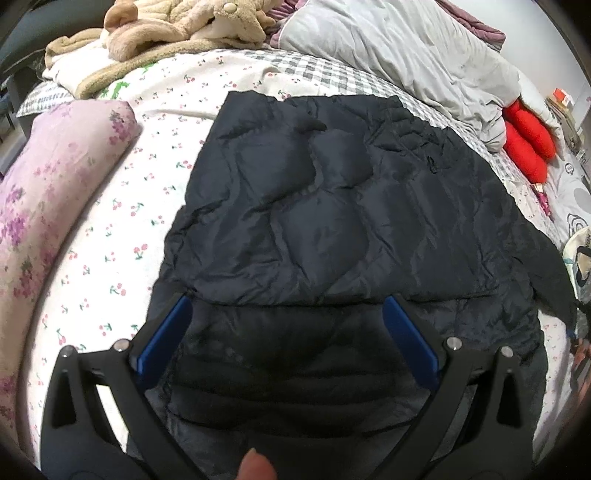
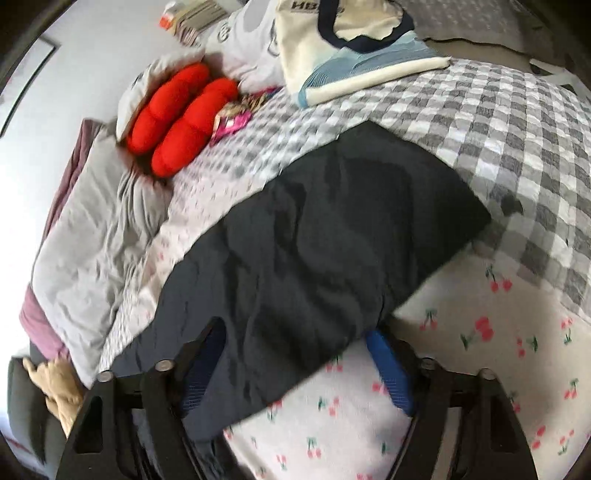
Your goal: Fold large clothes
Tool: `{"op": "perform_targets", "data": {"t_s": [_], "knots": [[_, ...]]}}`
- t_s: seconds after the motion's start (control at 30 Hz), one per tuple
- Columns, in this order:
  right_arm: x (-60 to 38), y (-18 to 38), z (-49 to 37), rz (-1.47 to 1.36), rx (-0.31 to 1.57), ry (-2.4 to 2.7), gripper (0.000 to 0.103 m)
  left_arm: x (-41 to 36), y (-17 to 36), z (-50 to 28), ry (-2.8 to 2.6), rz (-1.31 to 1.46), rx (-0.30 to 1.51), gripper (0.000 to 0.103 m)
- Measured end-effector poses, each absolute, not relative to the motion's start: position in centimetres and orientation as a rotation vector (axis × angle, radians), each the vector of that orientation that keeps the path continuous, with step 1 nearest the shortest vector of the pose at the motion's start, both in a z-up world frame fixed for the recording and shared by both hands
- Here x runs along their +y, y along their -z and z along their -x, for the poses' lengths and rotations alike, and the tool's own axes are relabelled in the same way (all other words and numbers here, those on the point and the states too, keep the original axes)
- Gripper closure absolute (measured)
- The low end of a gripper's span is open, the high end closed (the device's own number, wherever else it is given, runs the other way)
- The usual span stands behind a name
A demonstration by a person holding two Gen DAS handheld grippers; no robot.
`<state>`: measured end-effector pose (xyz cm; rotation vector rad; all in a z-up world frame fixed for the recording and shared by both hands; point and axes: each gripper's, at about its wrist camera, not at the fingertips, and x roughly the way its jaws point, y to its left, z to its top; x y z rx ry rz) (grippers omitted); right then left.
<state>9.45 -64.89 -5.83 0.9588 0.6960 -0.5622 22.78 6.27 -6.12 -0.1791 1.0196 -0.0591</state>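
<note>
We look down on a bed (image 1: 110,229) covered with a white sheet printed with small red cherries; farther up it gives way to a grey and white checked cover (image 2: 517,140). No box or basket shows in either view; the nearest thing to a container is a cream tote bag (image 2: 332,48) with dark trim lying flat on the checked cover, and we cannot see inside it.

A large dark navy puffer jacket (image 1: 332,206) lies spread on the middle of the bed, quilted, creased and slightly glossy. In the left wrist view its near part is doubled over in a thicker band.

Our left claw (image 1: 288,314) hangs over that near edge with its blue pads wide apart, gripping nothing. A fingertip (image 1: 256,465) shows at the bottom edge.

Our right claw (image 2: 295,339) straddles a dark flap of the jacket (image 2: 314,240). The picture is blurred, so the pads seem not to press the cloth, though we cannot be sure.

Around the jacket lie a lilac flowered pillow (image 1: 55,192), a heap of beige plush fabric (image 1: 177,29), a rumpled grey duvet (image 1: 406,62) and a red cushion (image 2: 177,118).
</note>
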Motion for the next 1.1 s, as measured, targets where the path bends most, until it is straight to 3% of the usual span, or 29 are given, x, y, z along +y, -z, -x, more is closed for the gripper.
{"op": "perform_targets", "data": {"t_s": [0.07,0.13,0.17,0.7,0.9,1.1], "knots": [[-65.3,6.1,-9.8,-0.966,0.692,0.587,0.071,6.3,6.1,-22.9,0.059,0.188,1.018,0.001],[-65.7,6.2,-9.9,-1.000,0.677,0.563,0.090,6.3,6.2,-23.0,0.067,0.201,1.019,0.001],[-65.6,5.9,-9.8,-1.010,0.658,0.553,0.092,6.2,6.2,-23.1,0.071,0.207,1.019,0.001],[-48.9,-10.7,-15.0,-0.490,0.492,0.303,0.094,5.6,5.3,-23.0,0.116,0.254,1.007,0.001],[-39.9,-11.7,-18.1,-0.373,0.528,0.152,0.094,5.6,5.1,-22.9,0.125,0.256,1.005,0.001],[-29.6,-8.4,-21.5,-0.114,0.661,0.012,0.094,5.5,5.3,-22.8,0.123,0.236,1.010,0.001]]}}
